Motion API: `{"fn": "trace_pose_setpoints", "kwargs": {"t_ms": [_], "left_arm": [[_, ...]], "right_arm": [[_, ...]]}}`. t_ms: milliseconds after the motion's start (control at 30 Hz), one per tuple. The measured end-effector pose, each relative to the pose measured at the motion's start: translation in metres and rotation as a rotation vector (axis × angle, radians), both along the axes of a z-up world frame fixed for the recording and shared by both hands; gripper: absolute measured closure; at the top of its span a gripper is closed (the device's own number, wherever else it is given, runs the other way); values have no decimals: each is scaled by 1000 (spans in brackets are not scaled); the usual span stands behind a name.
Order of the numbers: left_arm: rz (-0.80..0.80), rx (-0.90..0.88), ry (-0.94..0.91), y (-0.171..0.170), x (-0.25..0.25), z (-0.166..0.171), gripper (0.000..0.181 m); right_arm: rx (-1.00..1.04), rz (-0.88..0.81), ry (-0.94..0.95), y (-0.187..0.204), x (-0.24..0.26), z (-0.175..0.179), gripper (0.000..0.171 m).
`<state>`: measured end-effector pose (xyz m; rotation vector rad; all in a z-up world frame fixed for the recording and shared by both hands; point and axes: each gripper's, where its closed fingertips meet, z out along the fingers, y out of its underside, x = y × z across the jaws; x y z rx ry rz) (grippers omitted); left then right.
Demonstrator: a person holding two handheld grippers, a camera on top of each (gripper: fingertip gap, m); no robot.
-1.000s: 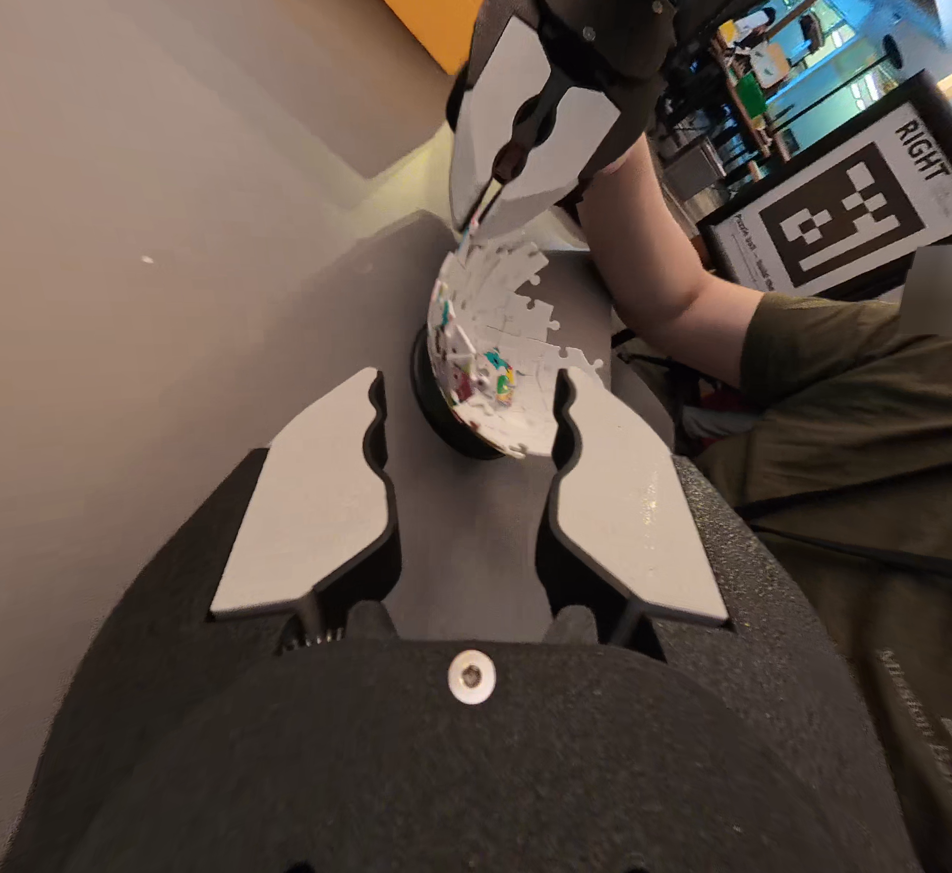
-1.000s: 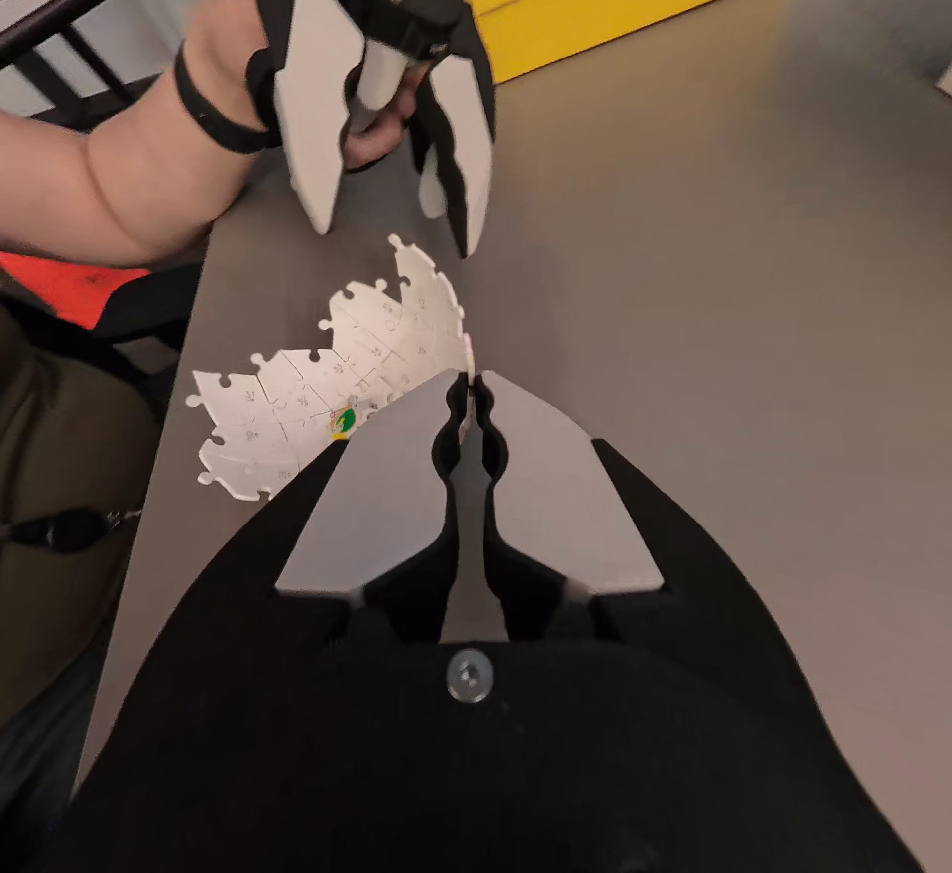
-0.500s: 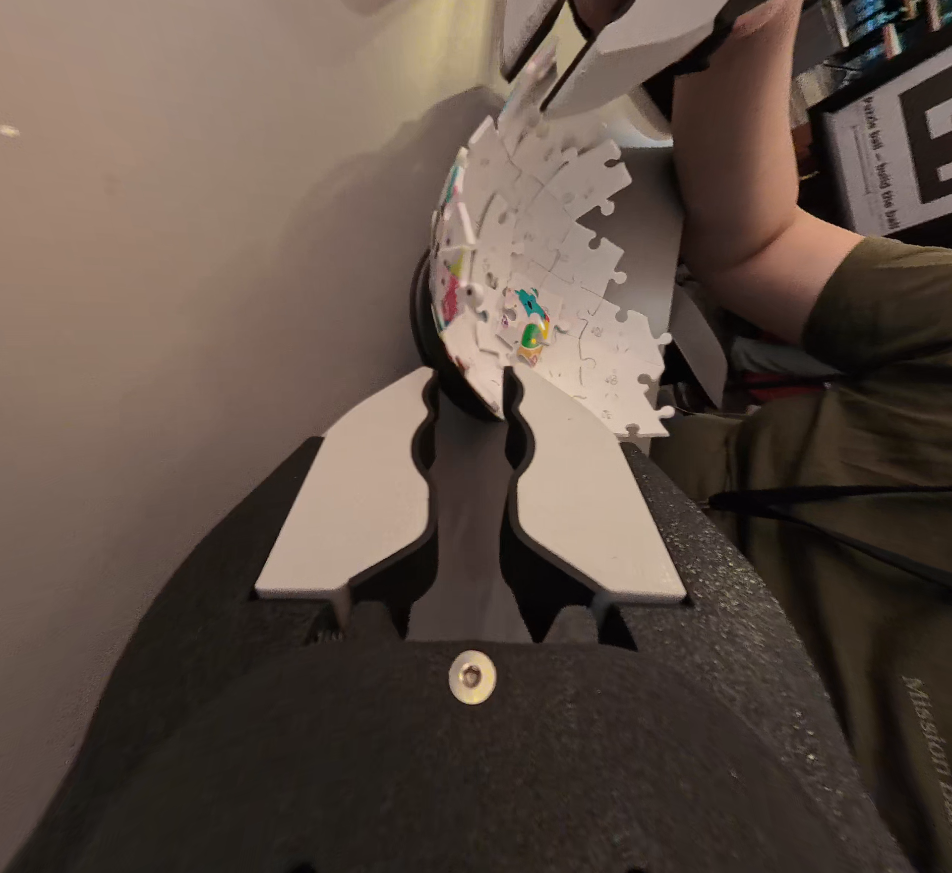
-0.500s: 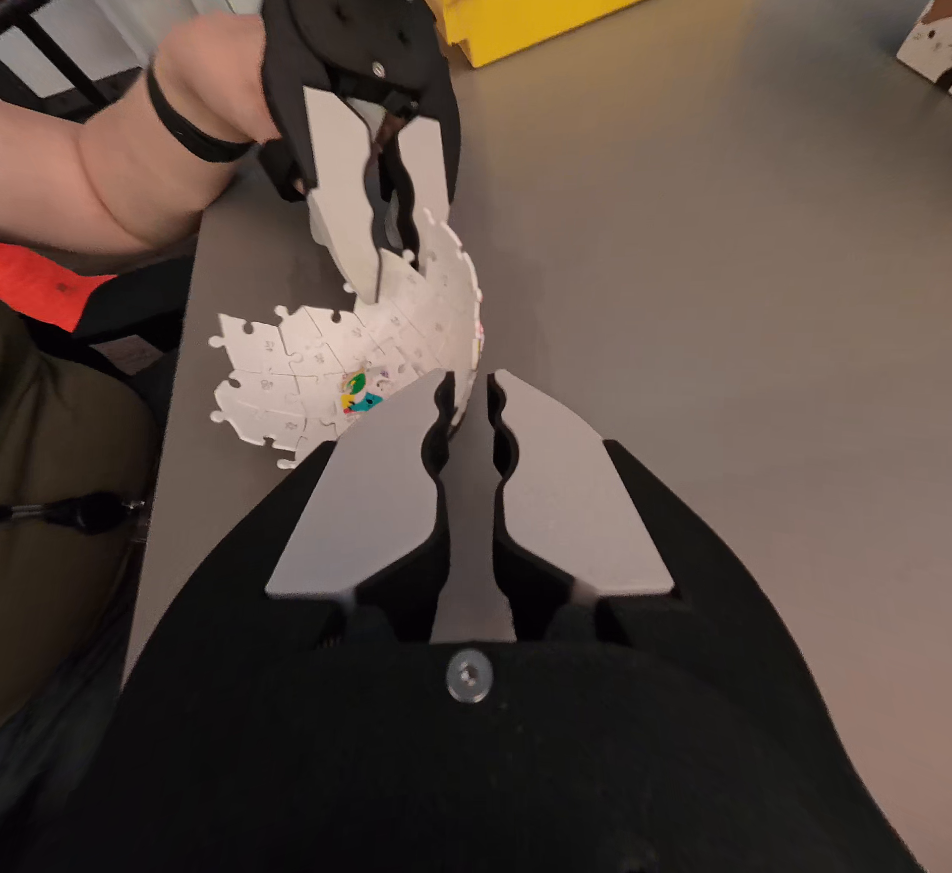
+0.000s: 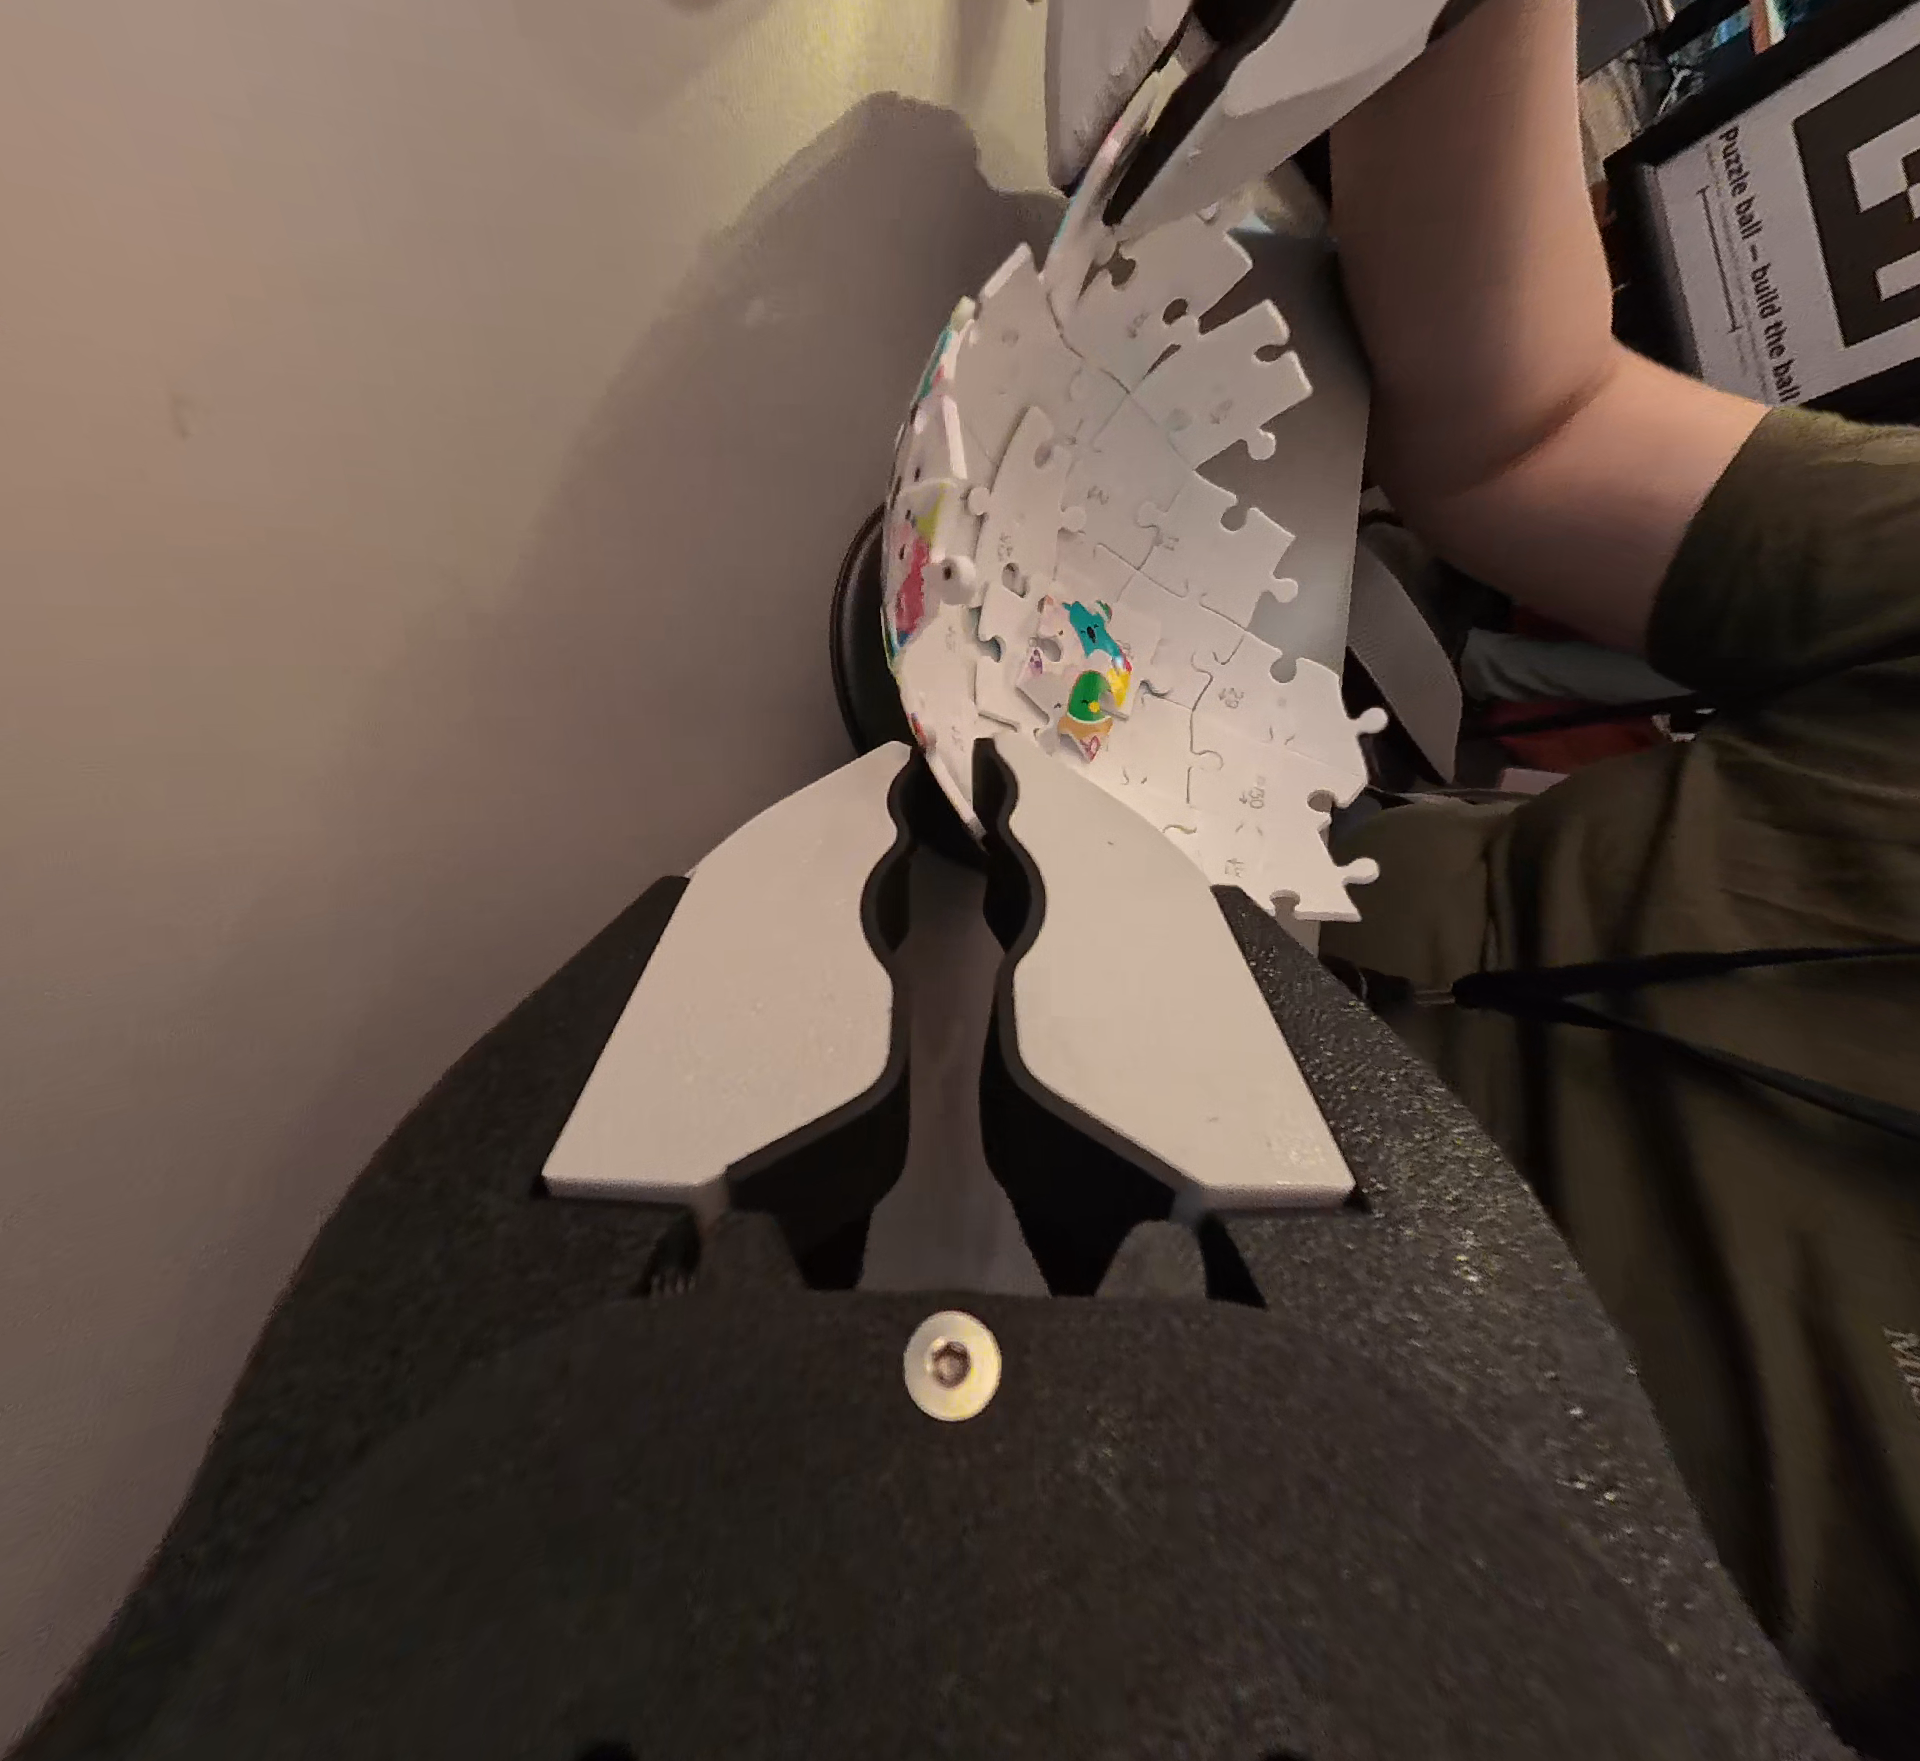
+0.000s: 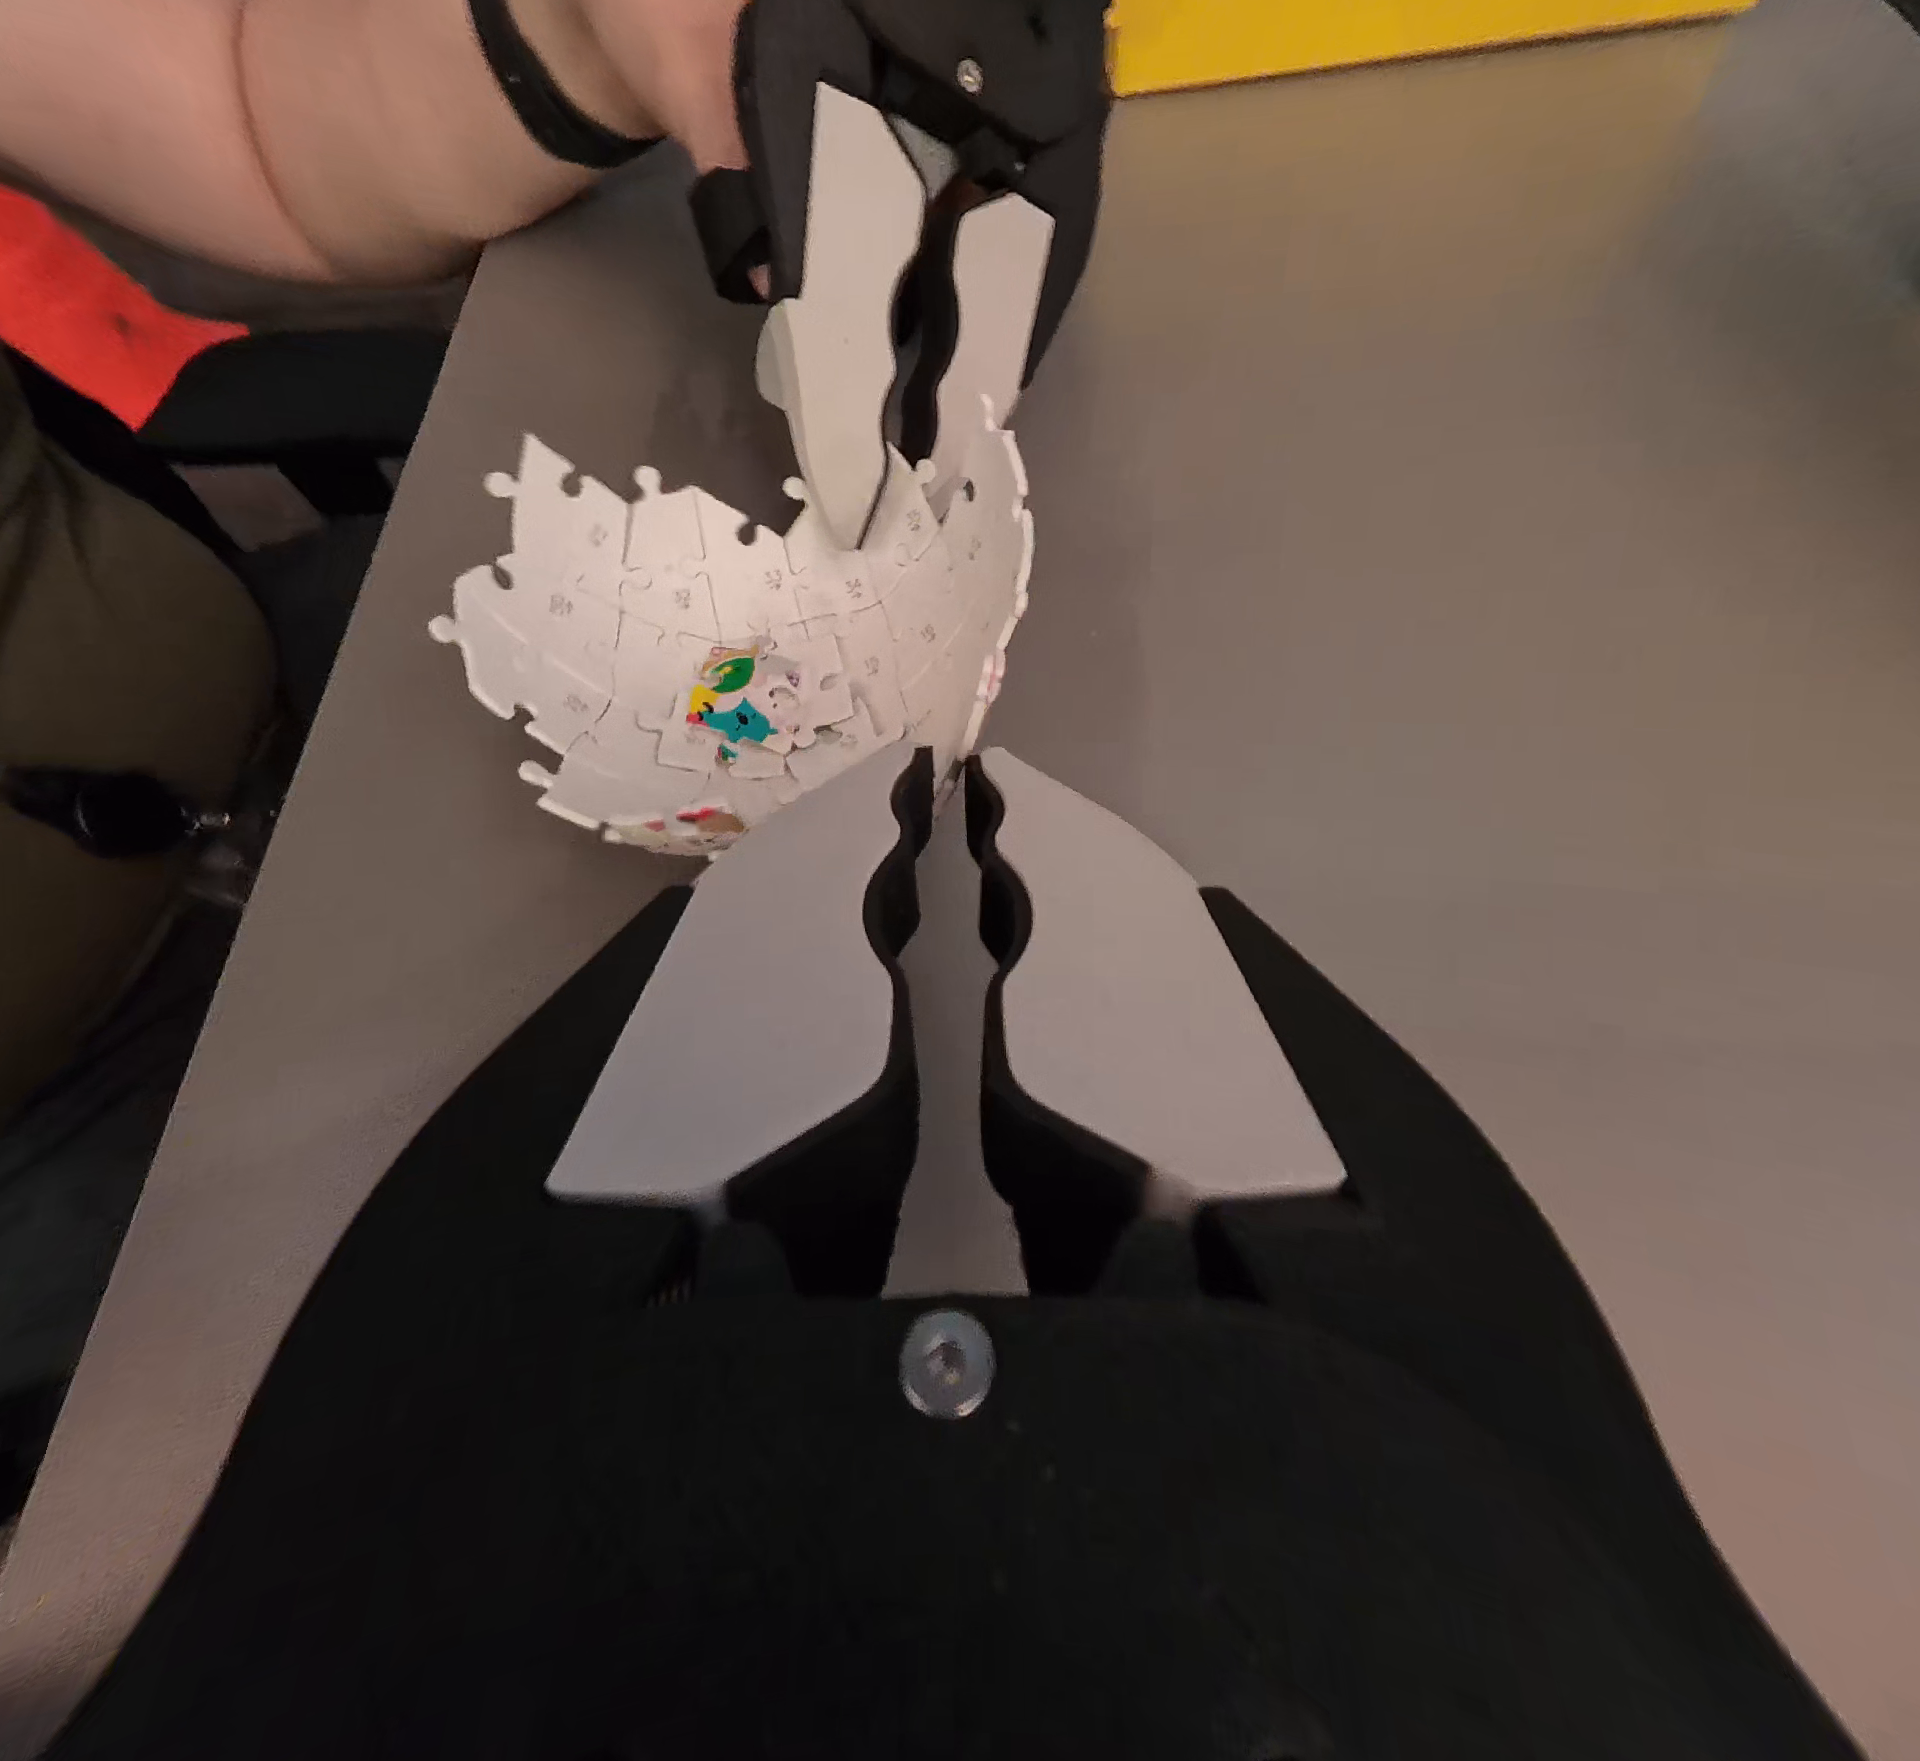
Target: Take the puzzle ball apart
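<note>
Two grippers, left gripper (image 5: pixel 943 755) and right gripper (image 6: pixel 943 761), one puzzle ball (image 6: pixel 748 631)

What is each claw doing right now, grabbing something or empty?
Left claw: closed on the rim of the puzzle ball shell.
Right claw: closed on the opposite rim of the same shell.

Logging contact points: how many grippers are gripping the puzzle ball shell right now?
2: the left gripper pinches the puzzle ball shell's far rim; the right gripper pinches its near edge.

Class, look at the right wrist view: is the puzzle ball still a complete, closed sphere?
No: the puzzle ball is an open half shell with jagged edges and its white inside showing.
</note>
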<state>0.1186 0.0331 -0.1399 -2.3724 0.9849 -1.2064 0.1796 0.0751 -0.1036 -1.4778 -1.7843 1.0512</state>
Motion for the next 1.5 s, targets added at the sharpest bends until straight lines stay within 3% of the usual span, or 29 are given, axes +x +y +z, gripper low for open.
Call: {"fn": "trace_pose_setpoints", "kwargs": {"t_ms": [100, 233, 500, 733, 1200, 1367, 1500], "left_arm": [[-17, 10, -4, 0, 2, 0, 173], [-32, -11, -2, -1, 2, -3, 173], [-23, -8, -17, 0, 2, -2, 173], [-26, -12, -26, -1, 3, -2, 173], [-36, -10, -32, -3, 3, 1, 172], [-45, -12, -26, -5, 4, -1, 172], [-56, -23, -34, -6, 6, -1, 173]], "right_arm": [[32, 75, 3, -3, 2, 6, 165], [9, 46, -82, 2, -2, 6, 165], [-242, 44, -87, 3, -2, 6, 158], [-267, 47, -221, 1, 3, 0, 157], [-200, 40, -322, 0, 8, -10, 166], [-33, 154, -382, -4, 11, -9, 166], [-30, 238, -489, -11, 14, -6, 166]]}}
